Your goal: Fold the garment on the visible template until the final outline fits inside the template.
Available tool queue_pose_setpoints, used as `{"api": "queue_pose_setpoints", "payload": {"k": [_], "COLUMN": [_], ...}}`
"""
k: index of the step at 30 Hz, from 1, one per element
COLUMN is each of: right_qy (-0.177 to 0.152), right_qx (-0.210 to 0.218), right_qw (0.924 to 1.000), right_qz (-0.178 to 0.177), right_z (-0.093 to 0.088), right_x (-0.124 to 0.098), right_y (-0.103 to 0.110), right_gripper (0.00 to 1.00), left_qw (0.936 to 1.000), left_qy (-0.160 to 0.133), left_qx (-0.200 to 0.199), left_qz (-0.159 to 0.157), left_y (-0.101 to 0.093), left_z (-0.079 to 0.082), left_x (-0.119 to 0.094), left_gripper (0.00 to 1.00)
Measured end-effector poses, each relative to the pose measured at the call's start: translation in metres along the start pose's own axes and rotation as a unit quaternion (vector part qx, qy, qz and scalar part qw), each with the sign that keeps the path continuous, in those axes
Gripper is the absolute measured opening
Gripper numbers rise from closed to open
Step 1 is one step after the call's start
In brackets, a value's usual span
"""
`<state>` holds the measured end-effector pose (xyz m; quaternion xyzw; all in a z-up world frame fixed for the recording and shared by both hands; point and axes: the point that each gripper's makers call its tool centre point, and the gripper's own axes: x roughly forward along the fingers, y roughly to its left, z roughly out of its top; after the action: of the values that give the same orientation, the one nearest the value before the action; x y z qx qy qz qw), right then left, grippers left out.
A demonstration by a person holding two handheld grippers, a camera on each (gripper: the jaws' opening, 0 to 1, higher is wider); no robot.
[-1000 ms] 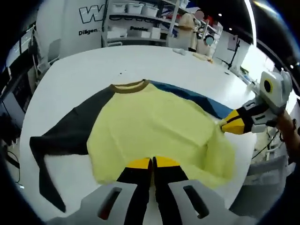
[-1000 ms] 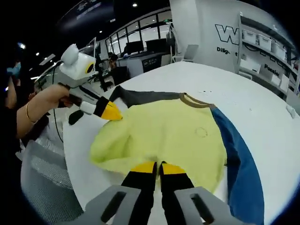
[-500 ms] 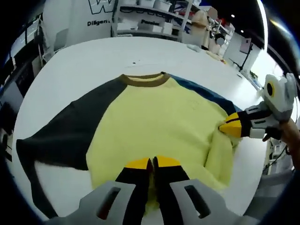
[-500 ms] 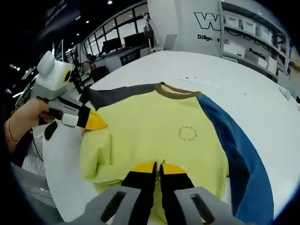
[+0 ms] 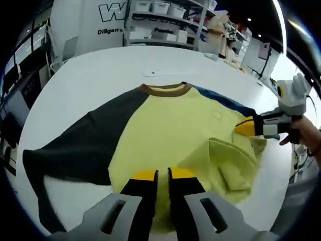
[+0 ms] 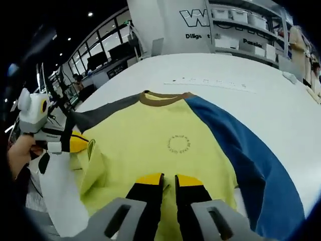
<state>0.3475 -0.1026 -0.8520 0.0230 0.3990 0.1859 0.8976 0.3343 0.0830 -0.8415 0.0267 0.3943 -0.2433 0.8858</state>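
Two grippers are engaged at the hem of the sweatshirt (image 5: 165, 130), spread on the white table (image 5: 90, 65). The left gripper (image 5: 157, 174), shut half a second ago, is now parted narrowly; the right gripper (image 6: 163, 179) likewise. Hem release is inferred, a bunched fold left near the right gripper; folding is barely begun.

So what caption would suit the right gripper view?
Yellow sweatshirt with a blue sleeve spread on a white table.

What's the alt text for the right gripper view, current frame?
A yellow sweatshirt with a brown collar, one blue sleeve and one dark grey sleeve lies on a white table. The right gripper sits at its hem; the left gripper is at its left edge.
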Motion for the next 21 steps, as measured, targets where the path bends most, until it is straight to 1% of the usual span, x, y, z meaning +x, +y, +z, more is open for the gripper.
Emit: {"api": "queue_pose_setpoints", "payload": {"k": [1, 2, 4, 5, 6, 7, 8, 9, 10, 11, 12, 13, 14, 16, 18, 19, 20, 21], "right_qy": [-0.014, -0.022, -0.027, -0.039, -0.044, -0.045, -0.049, -0.050, -0.049, -0.047, -0.045, -0.044, -0.045, -0.046, -0.045, -0.043, -0.038, -0.033], "right_qx": [0.007, 0.008, 0.001, -0.010, -0.021, -0.021, -0.022, -0.024, -0.029, -0.033, -0.049, -0.054, -0.058, -0.062, -0.068, -0.070, -0.079, -0.082], "right_qw": [0.9999, 0.9997, 0.9996, 0.9991, 0.9988, 0.9986, 0.9984, 0.9981, 0.9980, 0.9979, 0.9973, 0.9971, 0.9968, 0.9962, 0.9954, 0.9953, 0.9945, 0.9943], "right_qz": [0.003, 0.006, 0.009, 0.010, 0.013, 0.015, 0.019, 0.025, 0.029, 0.029, 0.030, 0.030, 0.032, 0.041, 0.050, 0.051, 0.057, 0.059], "right_z": [0.005, 0.008, 0.010, 0.014, 0.014, 0.014, 0.015, 0.015, 0.015, 0.014, 0.013, 0.012, 0.012, 0.011, 0.009, 0.007, 0.003, 0.000], "right_x": [-0.003, -0.005, -0.011, -0.014, -0.019, -0.021, -0.023, -0.024, -0.026, -0.028, -0.031, -0.032, -0.034, -0.038, -0.040, -0.042, -0.042, -0.041], "right_y": [0.000, 0.001, 0.003, 0.003, 0.006, 0.007, 0.009, 0.011, 0.014, 0.015, 0.017, 0.018, 0.019, 0.024, 0.029, 0.031, 0.034, 0.035], "right_gripper": [0.06, 0.08, 0.10, 0.09, 0.10, 0.13, 0.18, 0.22, 0.26, 0.27, 0.27, 0.28, 0.29, 0.35, 0.39, 0.40, 0.40, 0.41], "left_qw": [0.9998, 0.9998, 0.9991, 0.9987, 0.9986, 0.9984, 0.9979, 0.9975, 0.9973, 0.9965, 0.9960, 0.9955, 0.9951, 0.9946, 0.9938, 0.9920, 0.9912, 0.9915], "left_qy": [-0.011, -0.015, -0.025, -0.029, -0.030, -0.030, -0.032, -0.031, -0.029, -0.023, -0.022, -0.019, -0.019, -0.019, -0.023, -0.044, -0.053, -0.050], "left_qx": [0.010, 0.009, 0.027, 0.031, 0.030, 0.025, 0.020, 0.020, 0.025, 0.044, 0.054, 0.064, 0.070, 0.081, 0.089, 0.095, 0.096, 0.095], "left_qz": [-0.010, -0.013, -0.023, -0.027, -0.033, -0.041, -0.053, -0.060, -0.063, -0.067, -0.067, -0.067, -0.067, -0.062, -0.063, -0.071, -0.074, -0.074], "left_y": [-0.005, -0.005, -0.013, -0.016, -0.019, -0.023, -0.028, -0.033, -0.036, -0.040, -0.042, -0.043, -0.039, -0.038, -0.038, -0.041, -0.043, -0.043], "left_z": [0.003, 0.005, 0.009, 0.011, 0.012, 0.012, 0.013, 0.012, 0.010, 0.007, 0.006, 0.003, 0.004, 0.002, 0.001, 0.004, 0.006, 0.004], "left_x": [-0.003, -0.004, -0.010, -0.012, -0.013, -0.014, -0.014, -0.015, -0.015, -0.015, -0.015, -0.014, -0.010, -0.010, -0.010, -0.011, -0.011, -0.012], "left_gripper": [0.09, 0.11, 0.15, 0.18, 0.22, 0.27, 0.35, 0.41, 0.44, 0.45, 0.45, 0.44, 0.44, 0.45, 0.45, 0.45, 0.45, 0.45]}}
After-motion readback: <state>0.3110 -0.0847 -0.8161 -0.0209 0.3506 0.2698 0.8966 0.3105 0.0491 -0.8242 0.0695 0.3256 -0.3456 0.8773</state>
